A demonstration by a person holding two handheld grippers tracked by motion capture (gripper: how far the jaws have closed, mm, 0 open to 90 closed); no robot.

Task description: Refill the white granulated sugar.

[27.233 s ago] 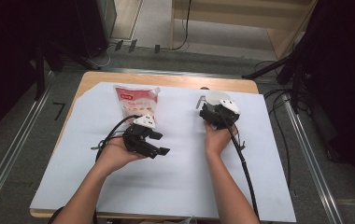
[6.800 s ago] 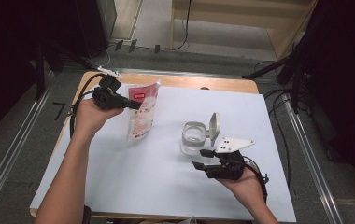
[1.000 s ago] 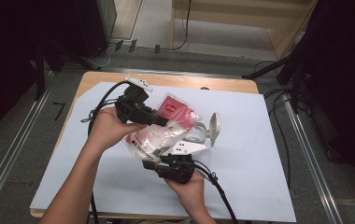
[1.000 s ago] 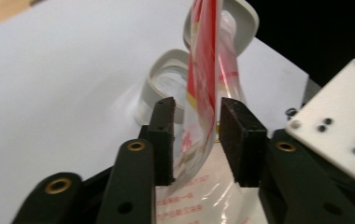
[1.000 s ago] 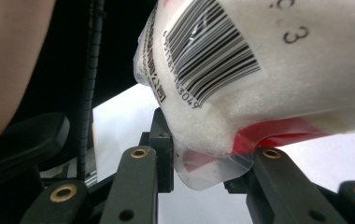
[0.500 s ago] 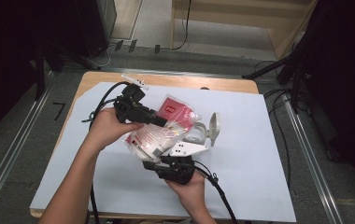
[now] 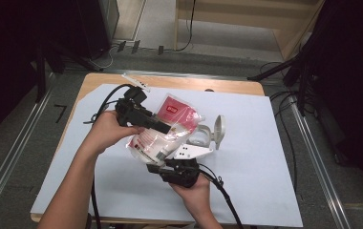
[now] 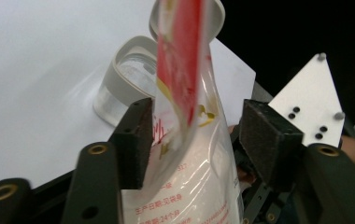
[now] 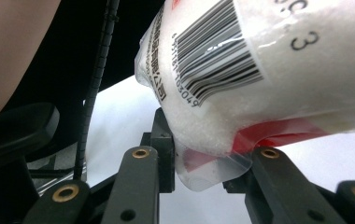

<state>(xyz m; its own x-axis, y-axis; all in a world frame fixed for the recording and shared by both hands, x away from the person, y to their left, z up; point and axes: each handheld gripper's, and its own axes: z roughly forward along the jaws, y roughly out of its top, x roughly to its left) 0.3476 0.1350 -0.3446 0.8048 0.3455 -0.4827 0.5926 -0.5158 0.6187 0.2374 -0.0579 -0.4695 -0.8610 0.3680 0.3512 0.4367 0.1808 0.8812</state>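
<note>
The right gripper (image 7: 154, 164) sits nearest, clenched on the bottom corner of the bag of white granules (image 7: 163, 136), which slants up and away from it. Farther along, the left gripper (image 7: 172, 128) straddles the bag's upper part; its jaws have just been opening, with the bag between them and the far pad clear of the film (so released, by my reading). Beyond both lies the open clear container (image 7: 201, 138) on the tabletop (image 7: 265, 157), just past the bag's top; pouring depends on that end tipping over it.
</note>
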